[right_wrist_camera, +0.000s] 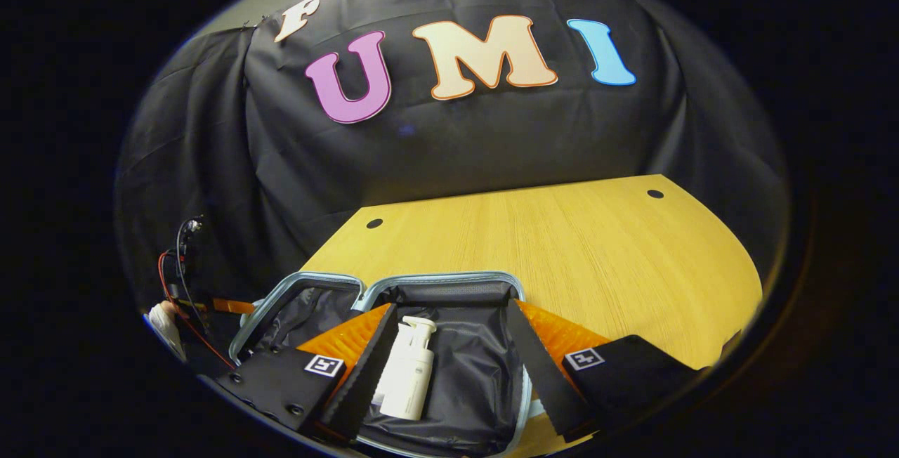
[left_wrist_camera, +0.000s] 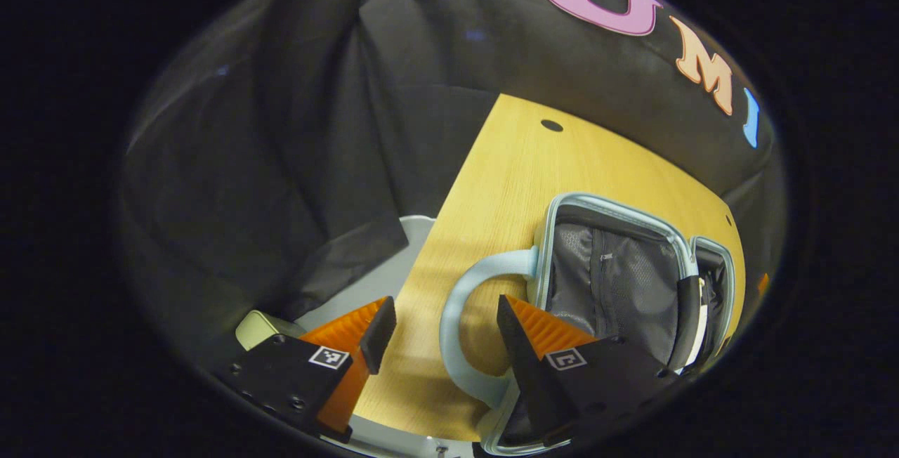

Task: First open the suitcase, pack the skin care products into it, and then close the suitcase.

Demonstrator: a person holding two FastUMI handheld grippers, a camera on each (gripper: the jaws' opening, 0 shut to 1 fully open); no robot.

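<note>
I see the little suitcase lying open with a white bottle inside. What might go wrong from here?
1. The pump bottle lies loose on the slick lining of the suitcase; it may roll or slide as the lid swings.
2. The left gripper hangs open over the pale blue handle; a careless grab there might drag the whole case across the table.
3. The right gripper is open above the bottle and might knock it.

A staged recording booth rather than a home: black cloth (right_wrist_camera: 456, 135) hangs as the wall across the upper frame behind a bare wooden tabletop (right_wrist_camera: 583, 247) with cable holes, and loose wires (right_wrist_camera: 179, 261) dangle at the lower left of the right gripper view.
</note>
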